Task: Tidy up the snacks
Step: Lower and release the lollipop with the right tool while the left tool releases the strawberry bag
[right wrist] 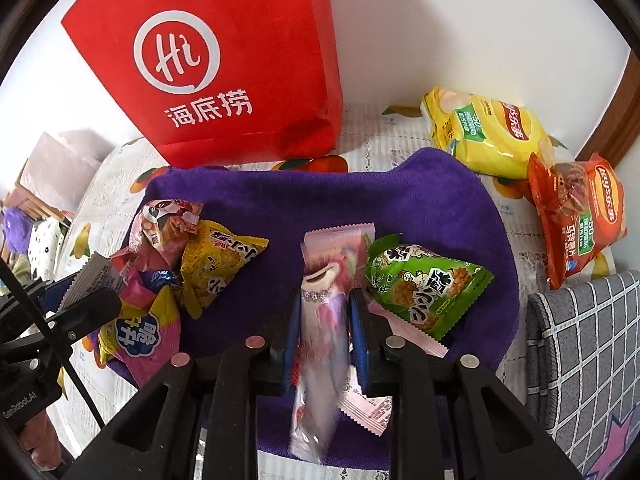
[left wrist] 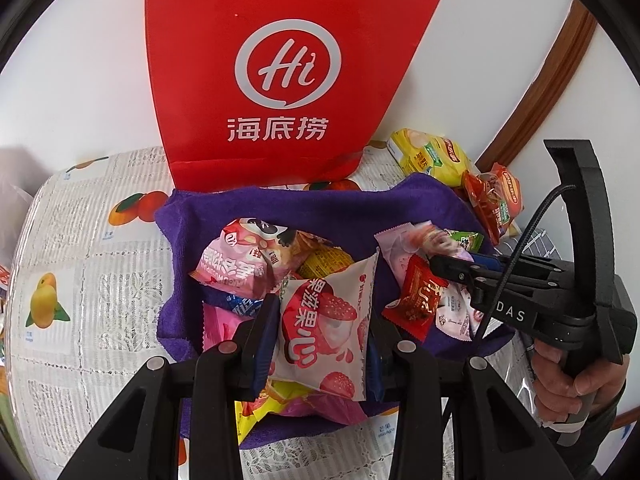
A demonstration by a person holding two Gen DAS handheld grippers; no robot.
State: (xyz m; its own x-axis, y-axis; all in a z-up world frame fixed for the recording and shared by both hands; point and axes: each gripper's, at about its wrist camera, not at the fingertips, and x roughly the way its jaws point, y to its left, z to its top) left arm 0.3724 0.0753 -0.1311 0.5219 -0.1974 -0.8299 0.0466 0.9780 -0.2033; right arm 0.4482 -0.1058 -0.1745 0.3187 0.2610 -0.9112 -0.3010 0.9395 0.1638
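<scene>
My left gripper is shut on a white and pink lychee packet, which stands upright between the blue pads above a purple towel. My right gripper has a pink bear packet pinched between its pads; the packet's lower part is blurred. In the left wrist view the right gripper reaches in from the right over the towel. Loose snacks lie on the towel: a green packet, a yellow packet, a pink panda packet and a red packet.
A red paper bag stands behind the towel against the white wall. A yellow chips bag and an orange chips bag lie at the back right. A grey checked cloth is at the right. A fruit-print tablecloth covers the table.
</scene>
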